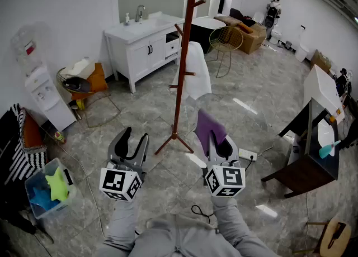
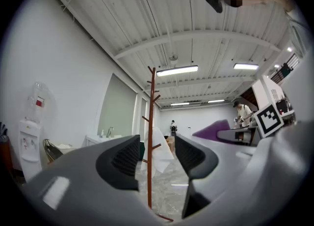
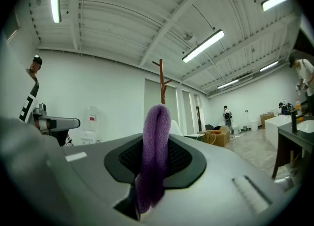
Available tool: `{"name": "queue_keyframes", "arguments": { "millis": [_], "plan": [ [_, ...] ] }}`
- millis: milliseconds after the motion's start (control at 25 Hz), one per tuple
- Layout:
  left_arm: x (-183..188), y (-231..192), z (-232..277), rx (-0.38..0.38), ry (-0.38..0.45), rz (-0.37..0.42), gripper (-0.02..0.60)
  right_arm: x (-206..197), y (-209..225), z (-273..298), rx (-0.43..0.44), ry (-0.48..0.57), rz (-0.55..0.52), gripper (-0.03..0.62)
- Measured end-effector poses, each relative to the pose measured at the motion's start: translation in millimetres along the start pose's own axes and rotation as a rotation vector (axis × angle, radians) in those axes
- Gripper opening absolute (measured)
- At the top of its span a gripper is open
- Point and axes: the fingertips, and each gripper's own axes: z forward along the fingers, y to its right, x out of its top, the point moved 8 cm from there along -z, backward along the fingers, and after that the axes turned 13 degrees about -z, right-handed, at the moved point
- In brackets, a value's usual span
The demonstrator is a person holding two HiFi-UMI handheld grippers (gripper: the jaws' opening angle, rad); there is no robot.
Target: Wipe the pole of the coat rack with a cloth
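A tall red-brown coat rack [image 1: 182, 60] stands on the grey floor ahead of me, with a white garment [image 1: 193, 71] hanging on it. Its pole [image 2: 150, 141] shows between the jaws in the left gripper view, some way off. My left gripper [image 1: 133, 140] is open and empty, left of the rack's base. My right gripper [image 1: 217, 144] is shut on a purple cloth [image 1: 208, 127], right of the base. The folded cloth [image 3: 154, 156] sticks up between the jaws, and the rack top [image 3: 161, 80] rises behind it.
A white sink cabinet [image 1: 142, 46] stands against the back wall. At the left are a water dispenser [image 1: 47, 96], a wire chair [image 1: 84, 91] and a bin [image 1: 47, 186]. A dark desk [image 1: 313, 150] is at the right, with a gold wire chair [image 1: 226, 41] behind. A person [image 1: 273, 10] stands far back.
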Motion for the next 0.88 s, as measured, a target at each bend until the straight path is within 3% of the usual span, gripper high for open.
{"name": "queue_keyframes", "arguments": {
  "millis": [880],
  "plan": [
    [6, -20, -27, -0.077, -0.009, -0.018, 0.238, 15, -34, -20, -0.054, 0.021, 0.038, 0.081]
  ]
}}
